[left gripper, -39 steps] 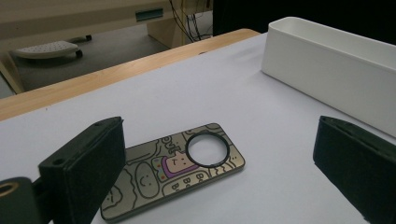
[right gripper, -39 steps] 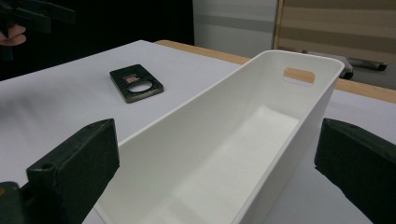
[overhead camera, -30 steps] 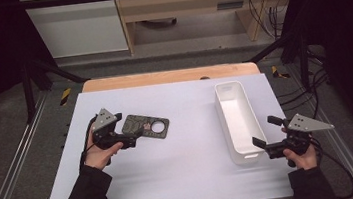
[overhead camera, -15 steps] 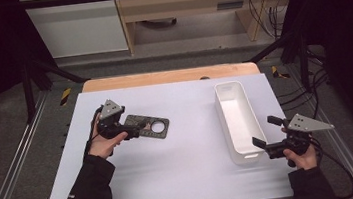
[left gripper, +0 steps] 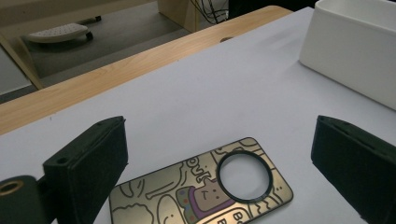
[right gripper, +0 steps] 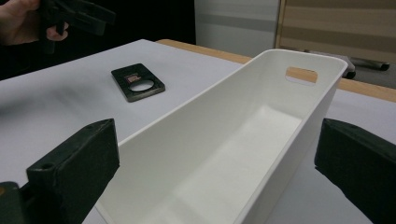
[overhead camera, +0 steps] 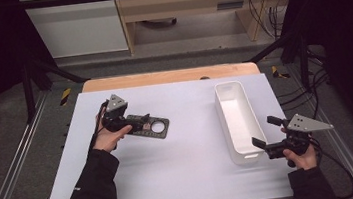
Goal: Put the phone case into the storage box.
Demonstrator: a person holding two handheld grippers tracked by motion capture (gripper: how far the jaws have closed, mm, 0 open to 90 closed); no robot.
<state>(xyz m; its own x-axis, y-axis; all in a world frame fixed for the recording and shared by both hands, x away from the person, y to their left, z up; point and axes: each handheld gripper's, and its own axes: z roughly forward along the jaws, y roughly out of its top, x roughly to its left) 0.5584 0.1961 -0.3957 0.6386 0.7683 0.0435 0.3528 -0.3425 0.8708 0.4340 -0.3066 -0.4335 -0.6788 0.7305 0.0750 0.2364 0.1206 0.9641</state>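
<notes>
Compared with a second ago, the left tongs (overhead camera: pixel 134 123) have moved up the table (overhead camera: pixel 188 178) and away from the person, and now sit over the near end of the plate (overhead camera: pixel 150 127) rather than beside it; the plate itself has not shifted, and the right tongs (overhead camera: pixel 265 132) have stayed where they were. The left tongs stand wide, their black jaws on either side of the plate in the left gripper view without touching it. The right tongs are also wide, their jaws straddling the near end of the white bin (overhead camera: pixel 238 122), holding nothing. The plate (left gripper: pixel 205 189) lies flat on the white table left of centre, well apart from the bin, with bare table between them. The left hand (overhead camera: pixel 111 136) and the gripper body cover the plate's left end in the high view. The plate is thin, rectangular with rounded corners, metallic with a dull gold sheen, printed with cartoon outlines and a purple patch, and pierced by a round, dark-rimmed hole (left gripper: pixel 243 175). The bin (right gripper: pixel 233 140) is long, narrow, smooth plastic, empty, with a slot handle (right gripper: pixel 301 74) in its far wall. A wooden edge (overhead camera: pixel 172 76) borders the table's far side.
</notes>
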